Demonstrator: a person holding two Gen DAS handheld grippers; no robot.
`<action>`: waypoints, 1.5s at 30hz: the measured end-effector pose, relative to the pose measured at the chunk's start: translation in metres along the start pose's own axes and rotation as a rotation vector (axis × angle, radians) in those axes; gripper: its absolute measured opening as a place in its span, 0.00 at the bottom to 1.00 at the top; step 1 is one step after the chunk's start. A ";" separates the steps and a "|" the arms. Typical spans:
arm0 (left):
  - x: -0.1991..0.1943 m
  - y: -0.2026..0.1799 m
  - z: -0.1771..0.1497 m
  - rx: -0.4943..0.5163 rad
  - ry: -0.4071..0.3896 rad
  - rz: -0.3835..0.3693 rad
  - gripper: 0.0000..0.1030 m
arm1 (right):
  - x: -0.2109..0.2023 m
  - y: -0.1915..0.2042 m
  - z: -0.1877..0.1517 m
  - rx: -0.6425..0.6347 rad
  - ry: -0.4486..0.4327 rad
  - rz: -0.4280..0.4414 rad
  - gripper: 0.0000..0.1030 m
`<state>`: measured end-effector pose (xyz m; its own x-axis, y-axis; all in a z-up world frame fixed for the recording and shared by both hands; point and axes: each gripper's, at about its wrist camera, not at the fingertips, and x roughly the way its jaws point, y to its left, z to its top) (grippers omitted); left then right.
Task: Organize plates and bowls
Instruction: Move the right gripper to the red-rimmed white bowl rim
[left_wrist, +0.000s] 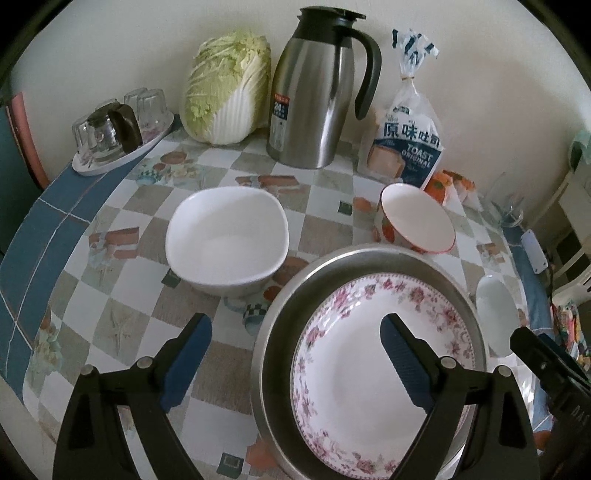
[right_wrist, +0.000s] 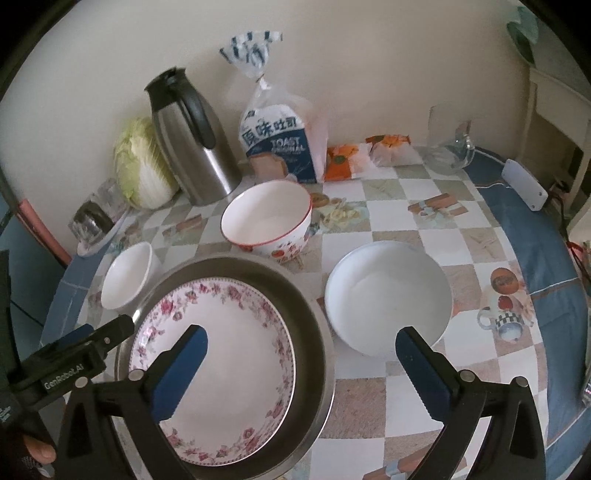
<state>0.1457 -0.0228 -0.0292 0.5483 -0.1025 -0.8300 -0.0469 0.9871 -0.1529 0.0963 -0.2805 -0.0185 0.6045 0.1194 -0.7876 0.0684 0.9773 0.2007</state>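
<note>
Checkered oilcloth covers your table (left_wrist: 122, 325); at lower centre a floral china plate (left_wrist: 369, 369) lies inside the steel basin (left_wrist: 280, 317). Your left tongs (left_wrist: 295, 354) and right tongs (right_wrist: 301, 362) gape wide, gripping nothing.

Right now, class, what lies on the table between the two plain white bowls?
The steel basin holding the floral plate lies between the small white bowl and the large white bowl, shown best in the right wrist view.

Left hand-held gripper (left_wrist: 295, 354) jaws spread wide; right hand-held gripper (right_wrist: 301, 363) likewise
</note>
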 end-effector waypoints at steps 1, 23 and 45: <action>0.000 0.000 0.003 0.004 -0.005 0.002 0.90 | -0.001 -0.002 0.001 0.011 -0.004 0.004 1.00; -0.002 -0.021 0.073 0.168 0.027 -0.115 0.90 | 0.011 -0.008 0.016 0.026 -0.007 0.025 1.00; 0.021 -0.049 0.146 0.216 0.041 -0.105 0.91 | 0.045 0.001 0.087 0.022 0.039 0.046 1.00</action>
<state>0.2816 -0.0555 0.0392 0.5061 -0.2068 -0.8373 0.1906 0.9736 -0.1252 0.1929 -0.2890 -0.0030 0.5761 0.1709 -0.7993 0.0592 0.9666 0.2493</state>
